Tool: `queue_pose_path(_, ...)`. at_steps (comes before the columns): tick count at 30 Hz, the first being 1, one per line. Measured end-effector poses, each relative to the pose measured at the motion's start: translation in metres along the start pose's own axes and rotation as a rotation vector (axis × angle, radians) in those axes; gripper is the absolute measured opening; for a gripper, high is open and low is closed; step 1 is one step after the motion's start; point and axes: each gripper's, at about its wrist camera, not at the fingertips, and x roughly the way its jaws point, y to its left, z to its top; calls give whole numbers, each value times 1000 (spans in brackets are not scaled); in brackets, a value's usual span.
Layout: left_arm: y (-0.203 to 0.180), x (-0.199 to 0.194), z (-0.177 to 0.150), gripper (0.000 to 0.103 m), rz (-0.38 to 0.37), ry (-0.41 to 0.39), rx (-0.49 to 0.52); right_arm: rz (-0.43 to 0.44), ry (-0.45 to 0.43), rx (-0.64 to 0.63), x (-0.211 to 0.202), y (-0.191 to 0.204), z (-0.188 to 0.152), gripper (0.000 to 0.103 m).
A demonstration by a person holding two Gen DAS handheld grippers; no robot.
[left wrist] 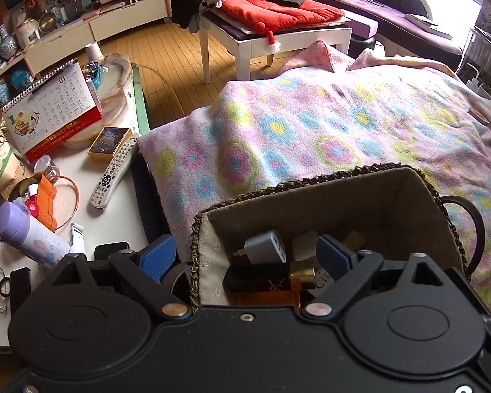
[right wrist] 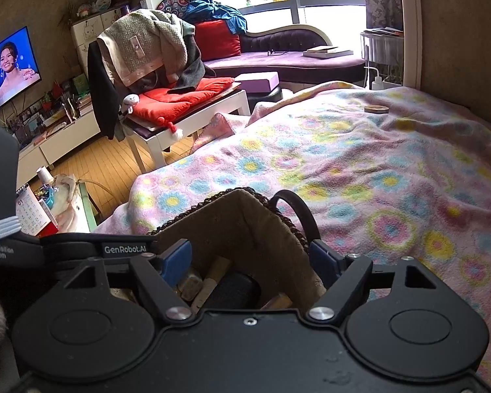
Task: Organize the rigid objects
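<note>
Sunlight from the window fell on a bed covered with a pink fleece blanket (right wrist: pixel 360 170) with coloured circles. On this blanket, directly below both claws, stood a woven rectangular basket (left wrist: pixel 360 177) with a beige cloth lining and a dark loop handle (right wrist: pixel 298 209). The left claw (left wrist: pixel 245 257) was wide open and held nothing; its left finger was outside the basket's left wall and its right finger inside. Between them lay a grey plug adapter (left wrist: pixel 265 245), a gold-capped amber bottle (left wrist: pixel 278 290) and other small items. The right claw (right wrist: pixel 250 260) was also wide open and empty, its fingers on either side of the basket's right corner. To the left of the left claw was a white table (left wrist: pixel 114 203) carrying a grey remote control (left wrist: pixel 114 172).
</note>
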Motion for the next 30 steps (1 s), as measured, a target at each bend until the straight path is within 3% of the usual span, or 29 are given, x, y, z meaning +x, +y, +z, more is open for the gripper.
queue_pose_path(17, -3, 2, -1, 94, -2, 18, 9, -36, 19, 30, -3, -13, -8, 84)
queue_pose_path(30, -13, -10, -4, 99, -7, -33, 47, -82, 10, 65, -12, -22, -13, 103)
